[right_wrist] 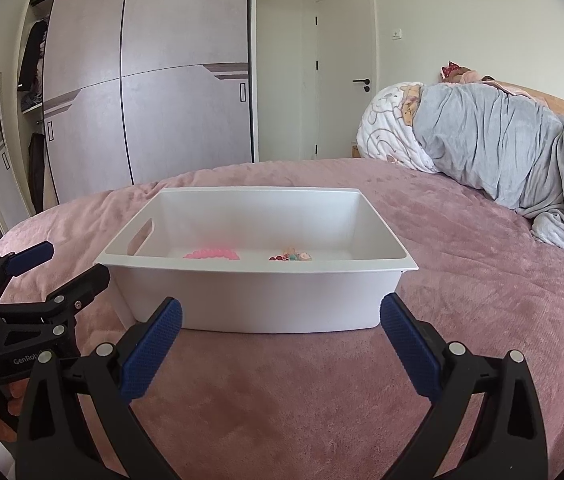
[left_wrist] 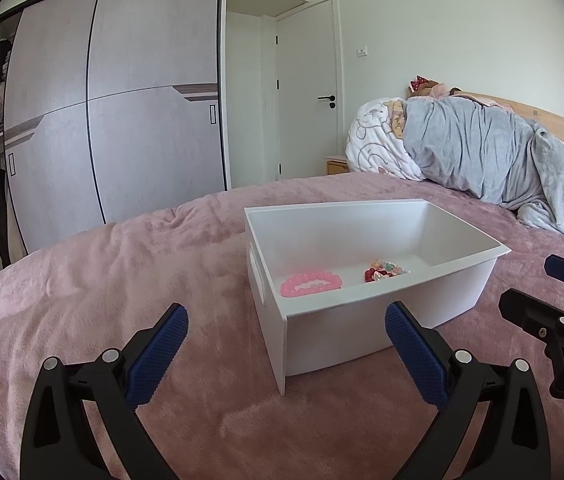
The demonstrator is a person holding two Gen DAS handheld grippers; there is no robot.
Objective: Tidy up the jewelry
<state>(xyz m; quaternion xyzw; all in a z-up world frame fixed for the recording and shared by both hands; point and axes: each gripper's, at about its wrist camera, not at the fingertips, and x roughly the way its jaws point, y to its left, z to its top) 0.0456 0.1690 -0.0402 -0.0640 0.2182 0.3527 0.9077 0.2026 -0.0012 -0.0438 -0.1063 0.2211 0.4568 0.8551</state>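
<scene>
both grippers, left [left_wrist: 286, 326] and right [right_wrist: 281, 318], are wide apart and empty, so I'd dip straight down over the bin [right_wrist: 378, 220] rim to the pink bracelet [left_wrist: 311, 283] lower-middle

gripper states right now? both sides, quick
Left gripper: open, holding nothing, just short of the white bin.
Right gripper: open, holding nothing, also facing the bin.
</scene>
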